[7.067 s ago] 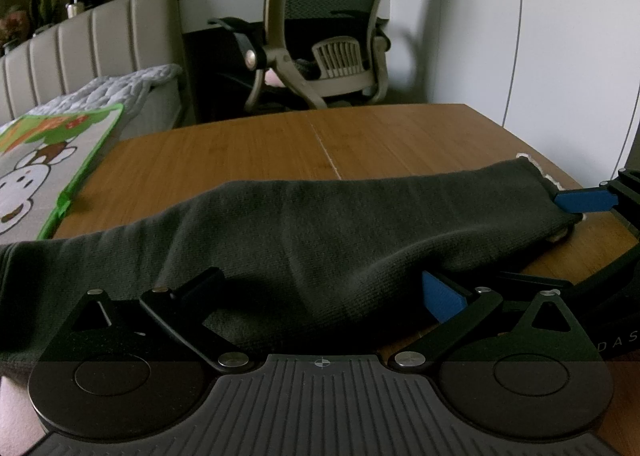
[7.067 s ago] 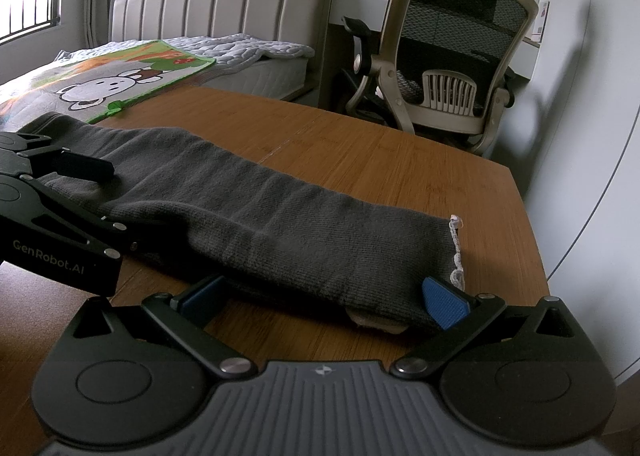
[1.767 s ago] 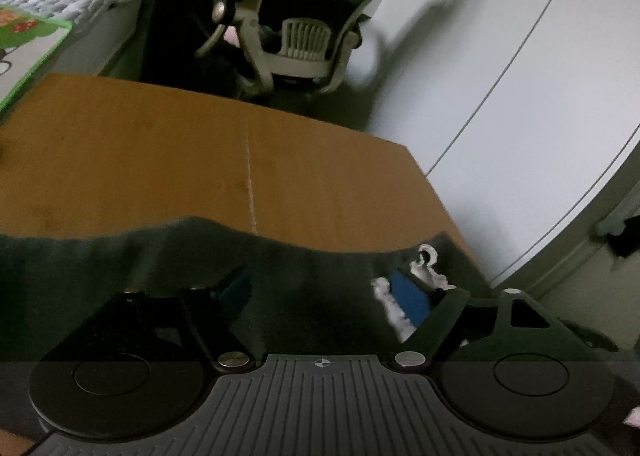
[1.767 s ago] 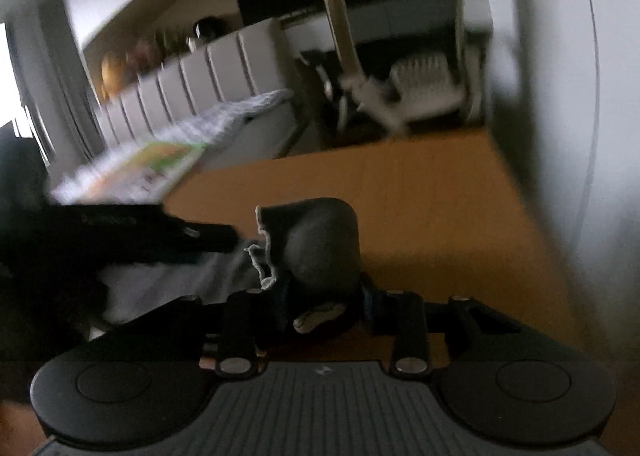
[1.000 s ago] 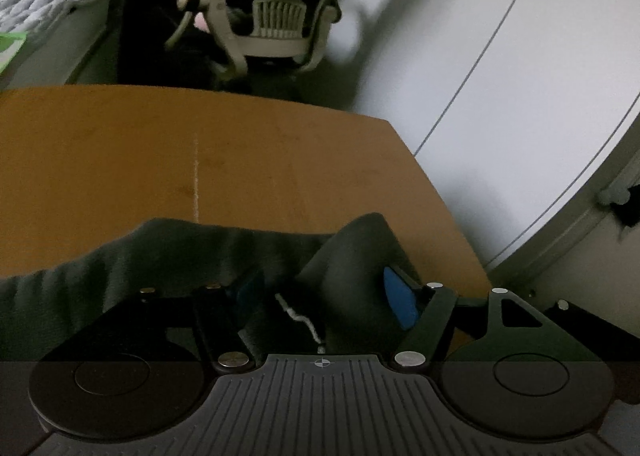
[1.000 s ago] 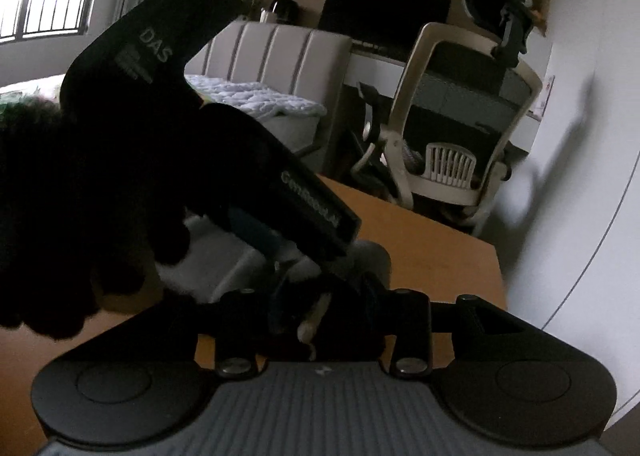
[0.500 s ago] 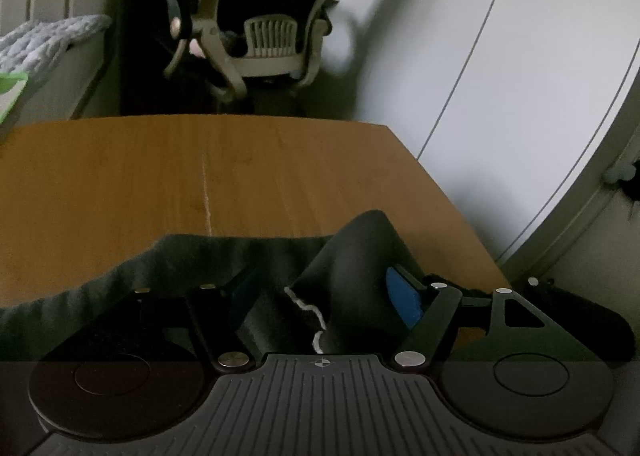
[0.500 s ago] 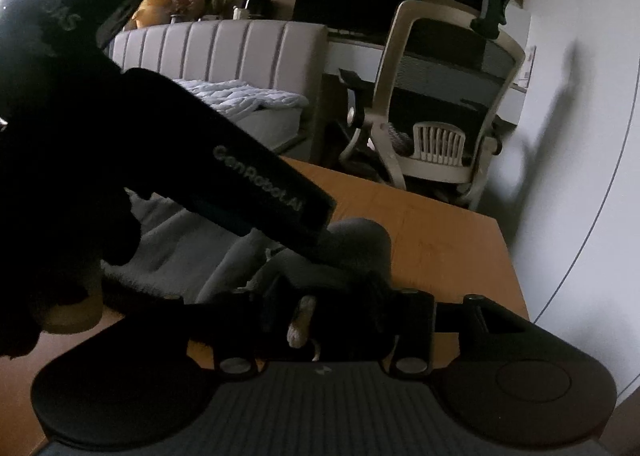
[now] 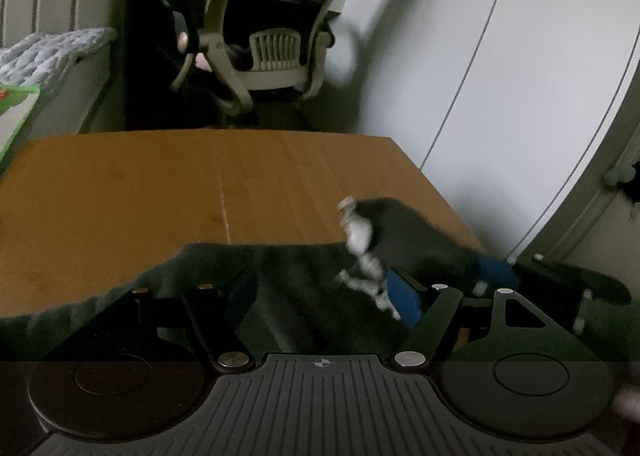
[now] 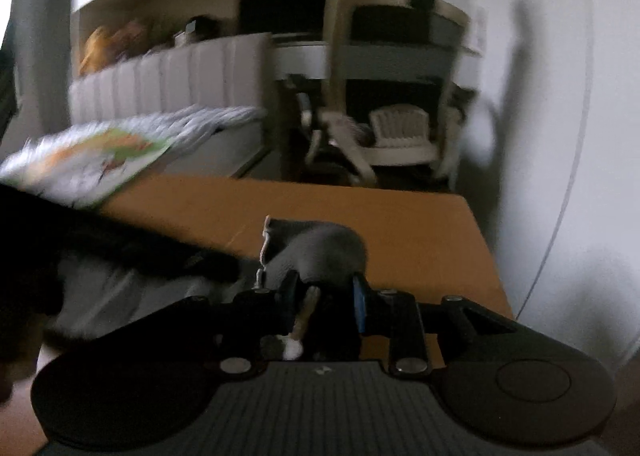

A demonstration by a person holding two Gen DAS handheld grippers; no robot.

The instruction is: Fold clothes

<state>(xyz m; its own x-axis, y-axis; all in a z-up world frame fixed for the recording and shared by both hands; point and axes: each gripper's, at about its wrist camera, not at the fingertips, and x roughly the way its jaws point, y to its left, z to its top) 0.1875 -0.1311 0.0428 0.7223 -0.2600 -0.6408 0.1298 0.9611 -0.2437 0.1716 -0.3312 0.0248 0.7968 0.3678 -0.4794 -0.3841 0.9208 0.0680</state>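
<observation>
Right at the near right corner of the wooden table [image 9: 160, 191], the dark grey garment [image 9: 304, 280] lies bunched, its end lifted off the wood with a white frayed edge [image 9: 362, 252] curling up along it. From the left wrist view the cloth runs leftward across the table's near edge and fills the space between the left gripper [image 9: 320, 296]'s blue-padded fingers [image 9: 404, 298]; those fingers stand apart, with fabric lying between them rather than squeezed. The right gripper [image 10: 322, 298] is clamped together on the garment's end, and the cloth bulges up in a rounded hump [image 10: 324, 248] just above its pads. It shows in the left view too, at the right edge, blue pad [image 9: 494, 270] tight against the dark fabric. The left tool's black body crosses the left side of the right wrist view, which is blurred. Beyond the table stands a beige mesh office chair [image 9: 272, 35], with a padded bed headboard [image 10: 168, 79] and a green cartoon-print cover [image 10: 92, 159] to the left, and a white wall [image 9: 500, 55] on the right.
</observation>
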